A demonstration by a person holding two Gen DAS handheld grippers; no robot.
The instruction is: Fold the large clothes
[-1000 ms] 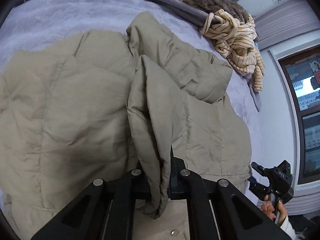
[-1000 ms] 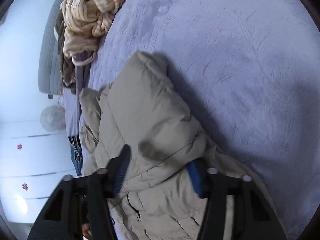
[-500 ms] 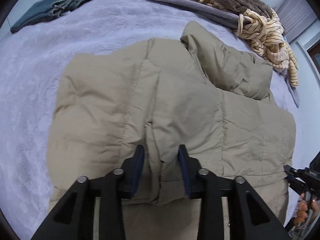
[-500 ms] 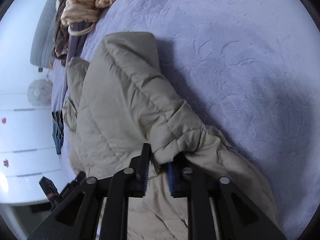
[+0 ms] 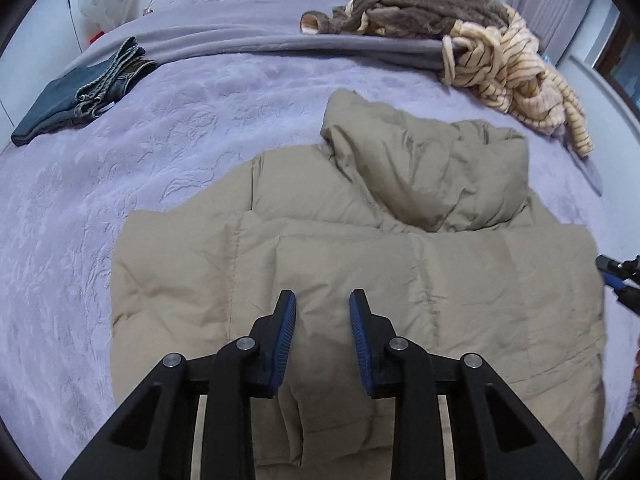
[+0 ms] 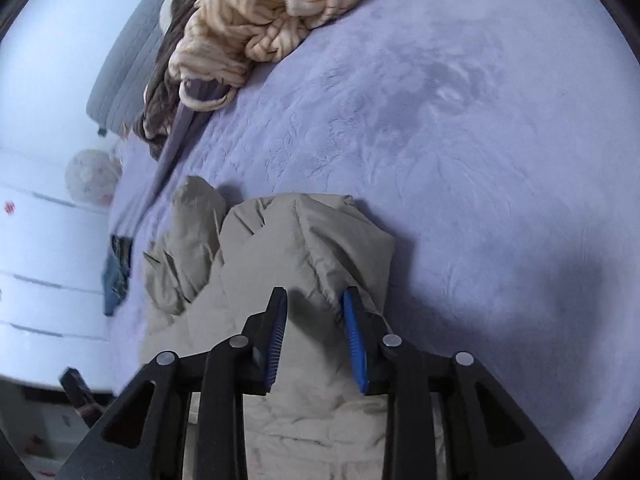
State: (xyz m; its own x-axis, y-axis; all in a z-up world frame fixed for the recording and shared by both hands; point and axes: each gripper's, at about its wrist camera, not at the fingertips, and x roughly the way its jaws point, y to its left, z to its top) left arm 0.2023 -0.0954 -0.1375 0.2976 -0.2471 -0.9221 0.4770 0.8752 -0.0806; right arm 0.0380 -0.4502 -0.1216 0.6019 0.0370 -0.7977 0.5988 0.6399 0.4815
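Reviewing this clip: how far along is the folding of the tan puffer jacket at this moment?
Partly done. The tan puffer jacket lies on the purple bedspread with a side folded over its body, the hood bunched at the top. Nothing is in hand: the left tongs and right tongs are both open above the fabric. Left: folding it more compactly. The striped garment also lies unfolded.

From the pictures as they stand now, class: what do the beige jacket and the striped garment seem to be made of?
Beige jacket: likely a matte woven shell over padding, judging by its puffy stitched panels. Striped garment: seemingly soft fleece or plush, given its fuzzy, thick folds.
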